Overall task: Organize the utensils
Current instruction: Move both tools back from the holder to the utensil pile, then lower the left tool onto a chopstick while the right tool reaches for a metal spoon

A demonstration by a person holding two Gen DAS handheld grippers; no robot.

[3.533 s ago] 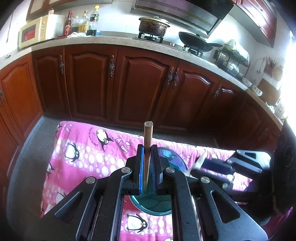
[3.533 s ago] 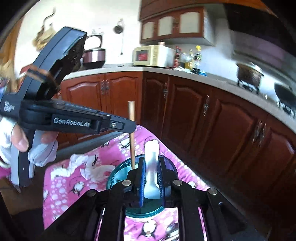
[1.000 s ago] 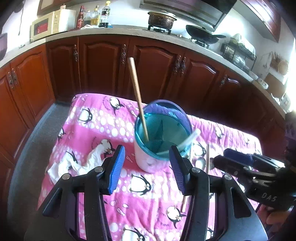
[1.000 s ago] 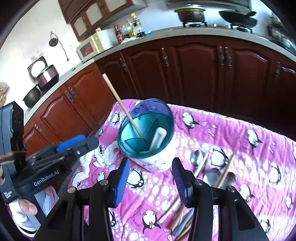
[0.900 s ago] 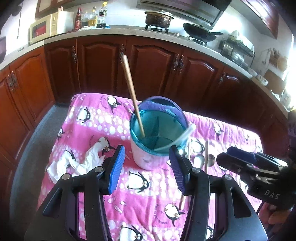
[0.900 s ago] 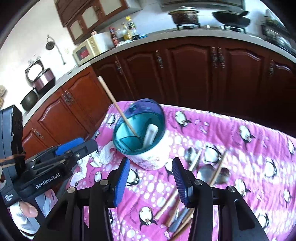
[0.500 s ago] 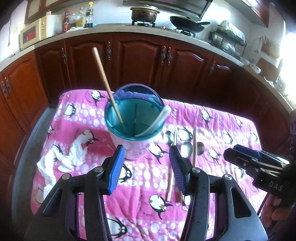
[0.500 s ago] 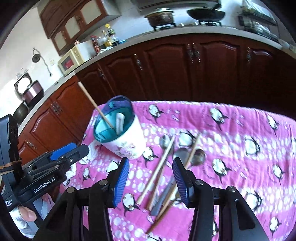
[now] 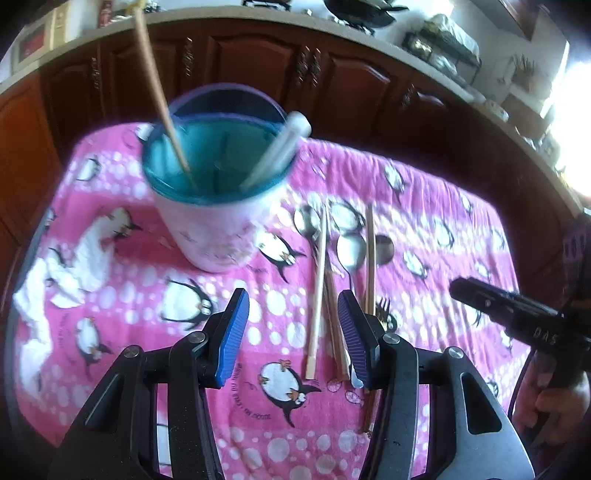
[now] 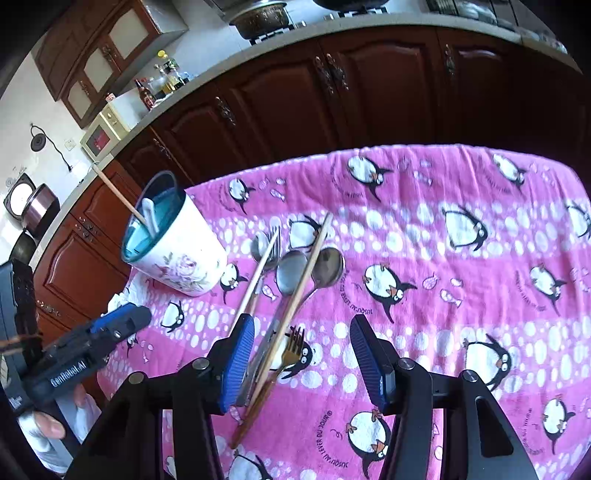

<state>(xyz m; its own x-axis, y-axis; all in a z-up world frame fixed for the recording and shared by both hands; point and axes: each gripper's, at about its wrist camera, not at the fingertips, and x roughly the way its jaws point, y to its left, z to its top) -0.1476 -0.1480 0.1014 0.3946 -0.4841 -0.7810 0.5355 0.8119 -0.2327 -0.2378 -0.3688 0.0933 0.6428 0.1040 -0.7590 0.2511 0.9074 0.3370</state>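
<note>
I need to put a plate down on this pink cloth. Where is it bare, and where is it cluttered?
Bare: the cloth right of the spoons, out to its edge. Crowded: cup, chopsticks, fork bunched toward the left.

A home kitchen.
Dark wooden cabinets (image 10: 369, 92) run under a pale counter (image 10: 258, 48) across the top of the frame; a microwave (image 10: 105, 129) and bottles (image 10: 162, 83) stand at upper left, a pot (image 10: 262, 16) on the stove at top centre.
</note>
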